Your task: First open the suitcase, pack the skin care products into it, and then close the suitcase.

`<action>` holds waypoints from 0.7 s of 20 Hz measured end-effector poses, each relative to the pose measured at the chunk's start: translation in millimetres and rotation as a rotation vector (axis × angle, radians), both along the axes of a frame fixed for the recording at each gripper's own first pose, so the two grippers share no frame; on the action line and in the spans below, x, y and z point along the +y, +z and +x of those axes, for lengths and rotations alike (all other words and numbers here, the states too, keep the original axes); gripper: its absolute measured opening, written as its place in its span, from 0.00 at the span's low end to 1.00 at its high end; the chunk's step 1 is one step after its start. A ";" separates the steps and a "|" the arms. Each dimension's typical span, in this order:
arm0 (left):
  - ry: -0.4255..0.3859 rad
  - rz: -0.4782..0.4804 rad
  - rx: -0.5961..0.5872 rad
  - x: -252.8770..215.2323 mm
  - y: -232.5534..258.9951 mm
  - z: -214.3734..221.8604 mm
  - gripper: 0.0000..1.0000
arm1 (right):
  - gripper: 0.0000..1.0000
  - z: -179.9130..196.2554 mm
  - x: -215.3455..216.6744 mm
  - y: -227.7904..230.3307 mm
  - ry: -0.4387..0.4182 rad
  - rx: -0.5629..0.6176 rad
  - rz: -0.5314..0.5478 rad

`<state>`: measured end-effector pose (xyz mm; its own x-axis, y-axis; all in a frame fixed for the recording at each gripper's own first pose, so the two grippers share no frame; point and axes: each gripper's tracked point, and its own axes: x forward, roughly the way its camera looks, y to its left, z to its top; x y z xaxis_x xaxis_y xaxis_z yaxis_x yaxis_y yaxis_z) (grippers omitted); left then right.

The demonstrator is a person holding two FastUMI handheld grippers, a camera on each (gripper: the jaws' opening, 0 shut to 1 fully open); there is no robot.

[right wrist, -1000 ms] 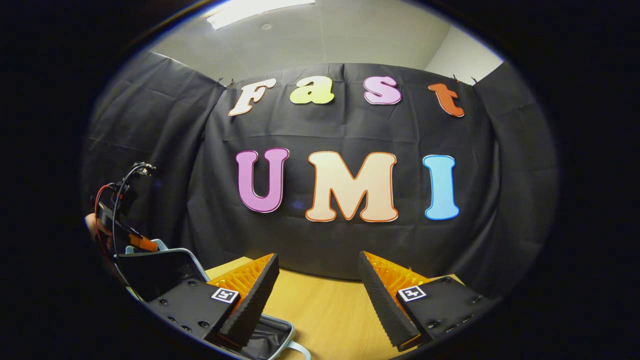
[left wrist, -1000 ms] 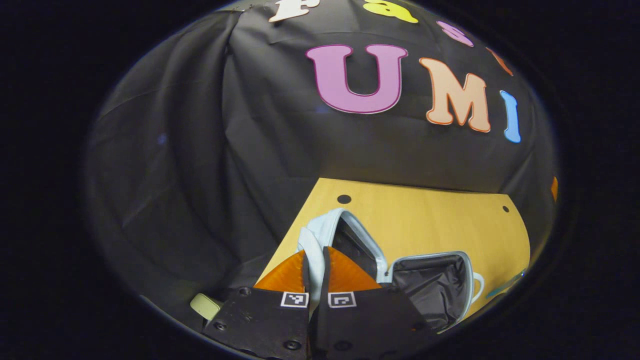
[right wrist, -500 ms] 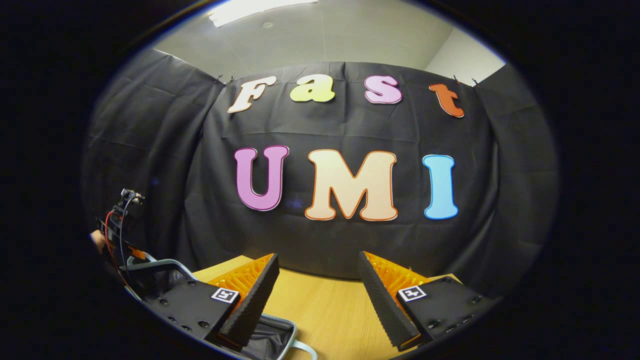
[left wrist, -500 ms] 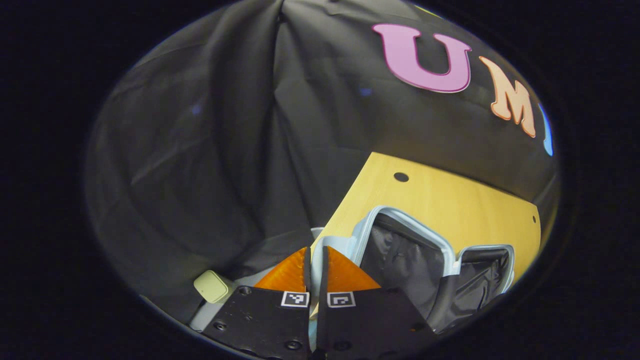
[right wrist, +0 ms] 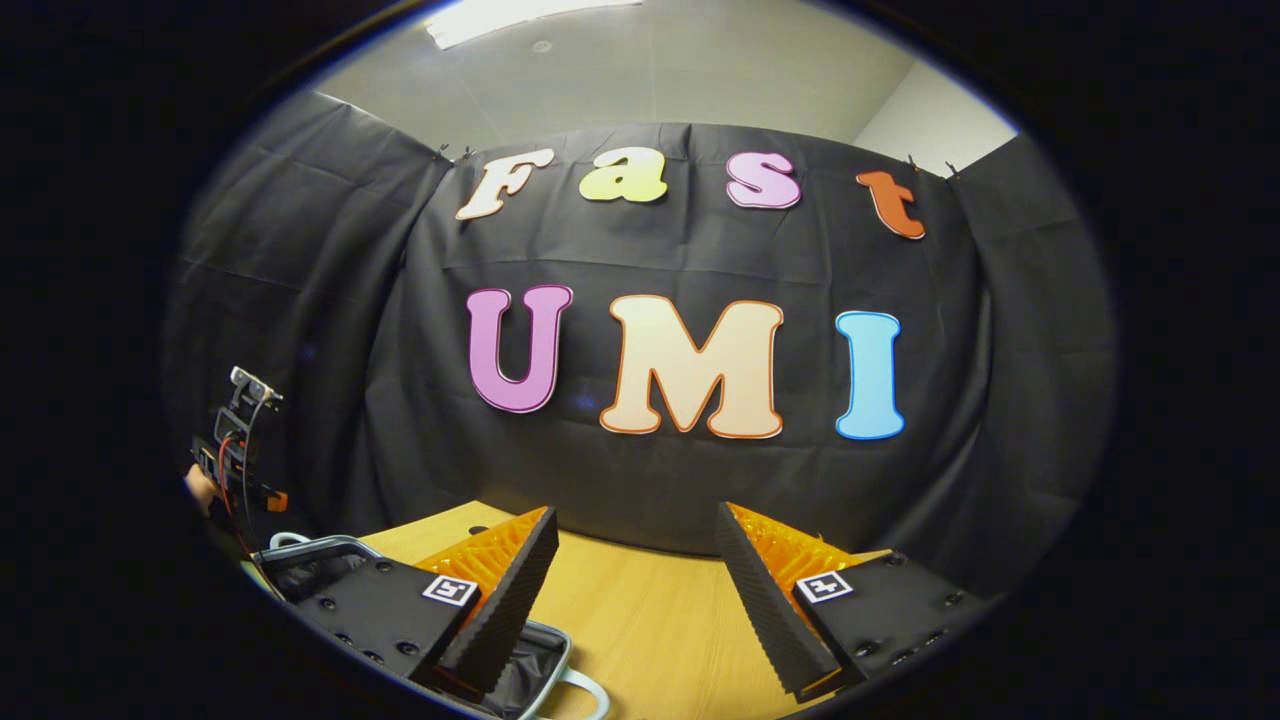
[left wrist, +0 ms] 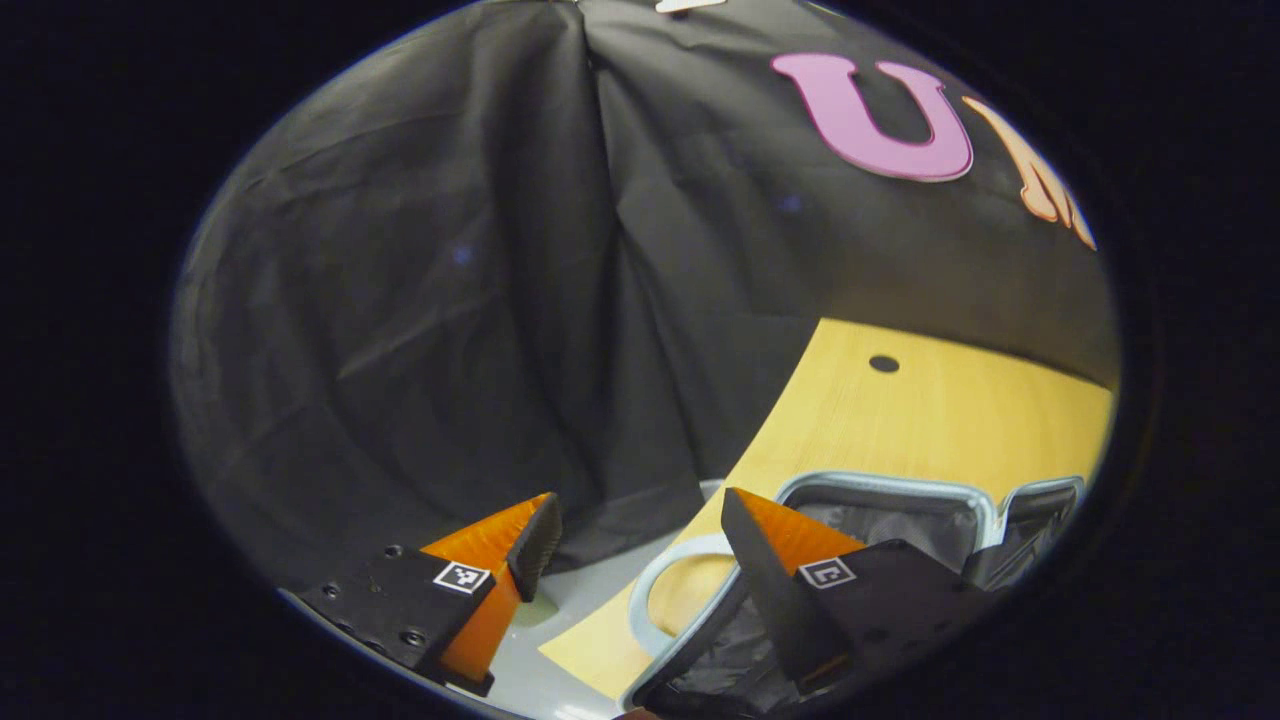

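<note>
The light-blue suitcase (left wrist: 884, 483) lies open on the wooden table (left wrist: 930, 410), its black lining facing up. Its loop handle (left wrist: 668, 570) hangs over the table's edge. My left gripper (left wrist: 640, 525) is open right above that handle, with nothing between its fingers; the right finger (left wrist: 760, 560) hides part of the near half. In the right gripper view the suitcase (right wrist: 300, 552) sits at the lower left, with the left gripper (right wrist: 238, 440) and the hand holding it above. My right gripper (right wrist: 635, 560) is open and empty over the table (right wrist: 640, 620).
Black cloth walls close the booth at the back and left. The table's left edge (left wrist: 760, 470) runs just under my left gripper, with grey floor (left wrist: 590, 600) below. A round hole (left wrist: 884, 363) marks the tabletop near its back corner.
My left gripper, earlier shut on the lid's rim, has let go and opened. The lid has swung down and now lies flat. The right gripper has held still.
</note>
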<state>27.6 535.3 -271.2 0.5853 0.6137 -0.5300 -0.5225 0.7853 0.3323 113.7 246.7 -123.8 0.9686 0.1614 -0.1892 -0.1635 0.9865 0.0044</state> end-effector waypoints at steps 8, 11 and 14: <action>-0.150 0.008 -0.265 -133.1 119.4 8.6 0.94 | 0.99 -15.4 -59.4 9.4 0.006 -0.002 0.042; -0.197 -0.031 -0.327 -184.5 136.1 17.2 0.94 | 0.99 -23.4 -82.3 12.1 0.007 -0.006 0.056; -0.269 -0.042 -0.368 -239.1 156.1 24.6 0.94 | 0.99 -32.3 -108.2 19.3 -0.001 -0.024 0.070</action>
<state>52.2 296.2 -115.1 0.8751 0.3962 -0.2779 -0.3753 0.9181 0.1273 81.4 138.5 -104.5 0.9727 0.1729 -0.1546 -0.1639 0.9840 0.0695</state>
